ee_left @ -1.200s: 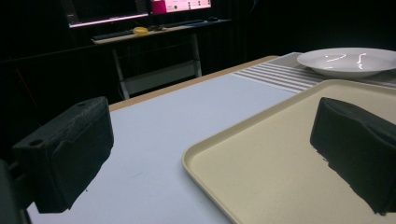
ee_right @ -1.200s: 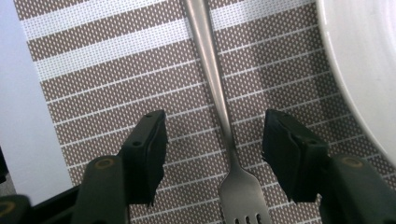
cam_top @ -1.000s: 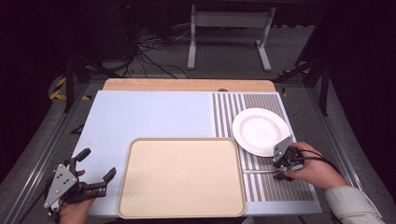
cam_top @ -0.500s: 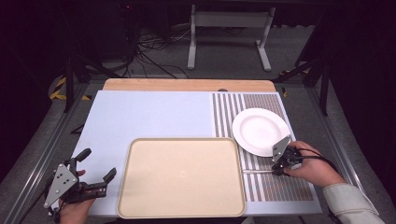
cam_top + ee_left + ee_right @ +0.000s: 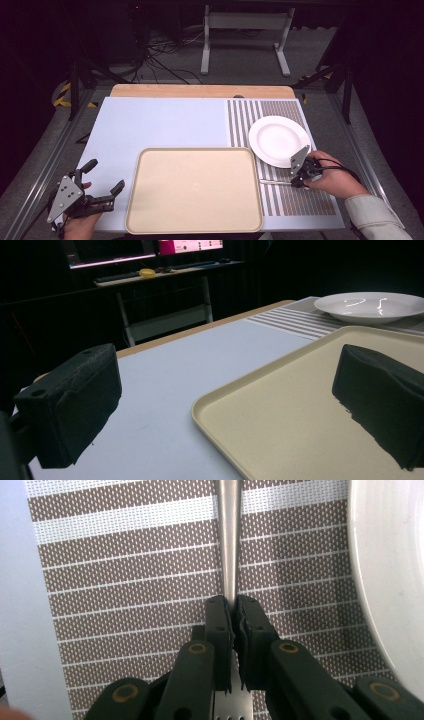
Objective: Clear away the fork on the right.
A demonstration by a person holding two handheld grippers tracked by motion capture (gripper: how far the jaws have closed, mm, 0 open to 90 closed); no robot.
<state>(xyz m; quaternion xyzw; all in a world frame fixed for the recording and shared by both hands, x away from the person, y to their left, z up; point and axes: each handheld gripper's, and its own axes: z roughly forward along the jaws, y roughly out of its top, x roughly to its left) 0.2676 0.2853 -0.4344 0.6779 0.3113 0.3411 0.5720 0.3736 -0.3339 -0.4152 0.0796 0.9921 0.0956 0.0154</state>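
One fork point(image 5: 229, 545) in rt hand-held gripper point(image 5: 234, 615) jaws.

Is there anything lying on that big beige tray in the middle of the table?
No. In the high view the flat beige plastic tray is bare, while the round white plate sits beside it on the striped mat.

A dim lab or recording studio is being shown. A staged work surface point(image 5: 160, 125) is being lit against black surroundings. Loose cables point(image 5: 160, 57) are lying on the grey floor beside a metal stand point(image 5: 245, 35). A desk point(image 5: 165, 275) with glowing monitors point(image 5: 150, 247) is being seen behind.
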